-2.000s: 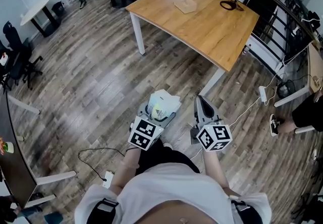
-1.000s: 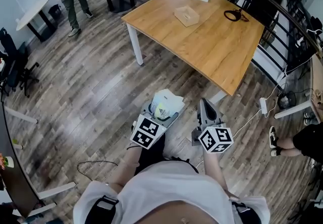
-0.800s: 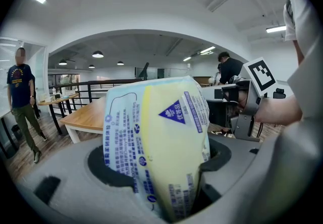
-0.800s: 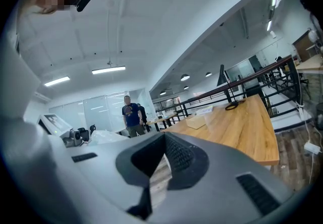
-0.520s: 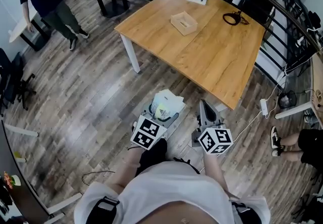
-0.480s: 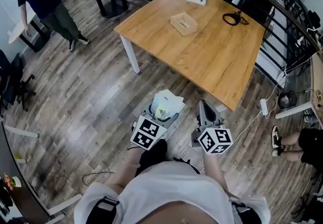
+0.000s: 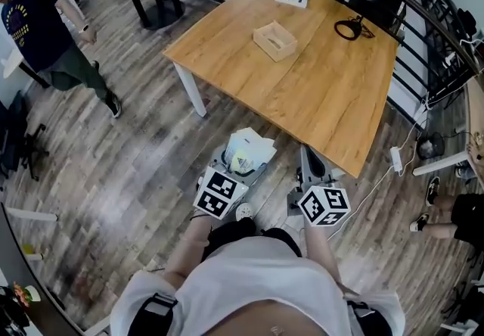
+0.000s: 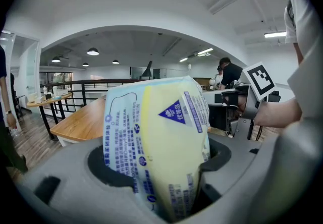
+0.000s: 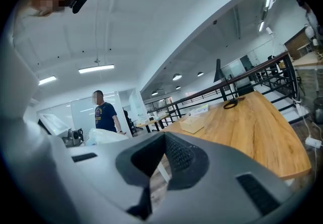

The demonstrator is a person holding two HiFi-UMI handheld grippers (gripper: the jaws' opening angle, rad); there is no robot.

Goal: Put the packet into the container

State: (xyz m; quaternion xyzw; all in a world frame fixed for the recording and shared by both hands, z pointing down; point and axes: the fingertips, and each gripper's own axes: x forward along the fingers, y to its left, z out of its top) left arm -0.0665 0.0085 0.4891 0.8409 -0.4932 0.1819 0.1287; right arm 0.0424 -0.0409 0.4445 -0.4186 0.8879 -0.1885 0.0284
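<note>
Now the left hand-held gripper (image 7: 240,168) grips the packet (image 8: 156,147), right hand-held gripper (image 9: 164,137) closed, container (image 7: 266,45) apart on table (image 7: 325,92).

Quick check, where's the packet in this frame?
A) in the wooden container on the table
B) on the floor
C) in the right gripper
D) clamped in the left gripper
D: the left gripper view shows the yellow-and-white packet clamped between the jaws of the left gripper. The right gripper holds nothing, and the wooden container sits apart on the table.
</note>
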